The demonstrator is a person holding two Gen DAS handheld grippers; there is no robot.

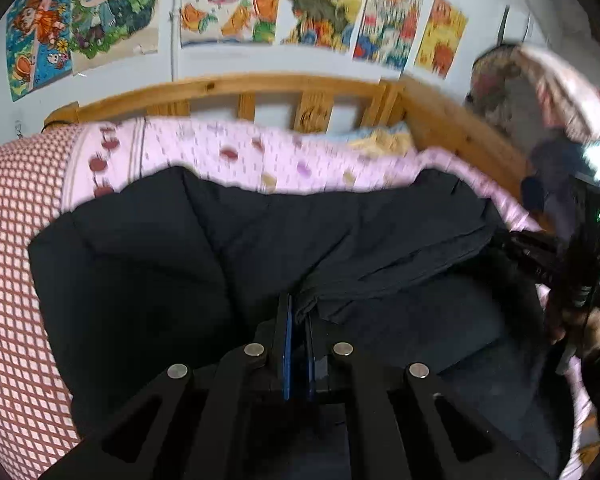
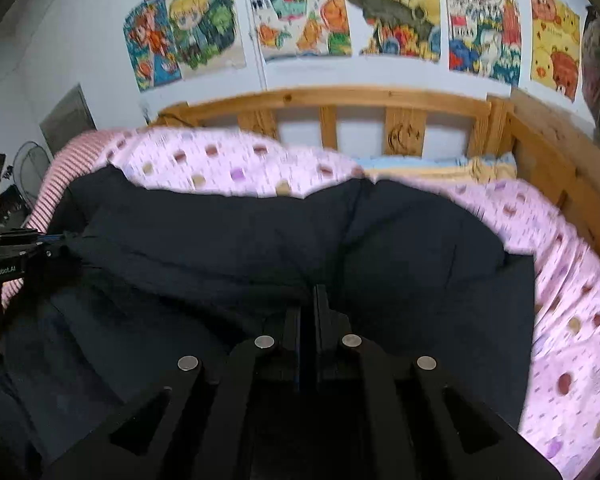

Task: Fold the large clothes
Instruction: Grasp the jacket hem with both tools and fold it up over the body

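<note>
While pressed together, left tongs (image 1: 299, 312) pinching a bunched fold of black garment (image 1: 228, 232), fabric between blue pads. Right tongs (image 2: 310, 304) likewise closed on dark cloth, w/ garment spread across pink dotted bedsheet (image 2: 572, 280). Beyond: wooden bed frame (image 2: 340, 100), cartoon posters (image 2: 400, 12) on wall.

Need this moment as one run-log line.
stage: mid-fold | left gripper: jaws shut on black garment | right gripper: jaws shut on same garment | surface: pink bedsheet
</note>
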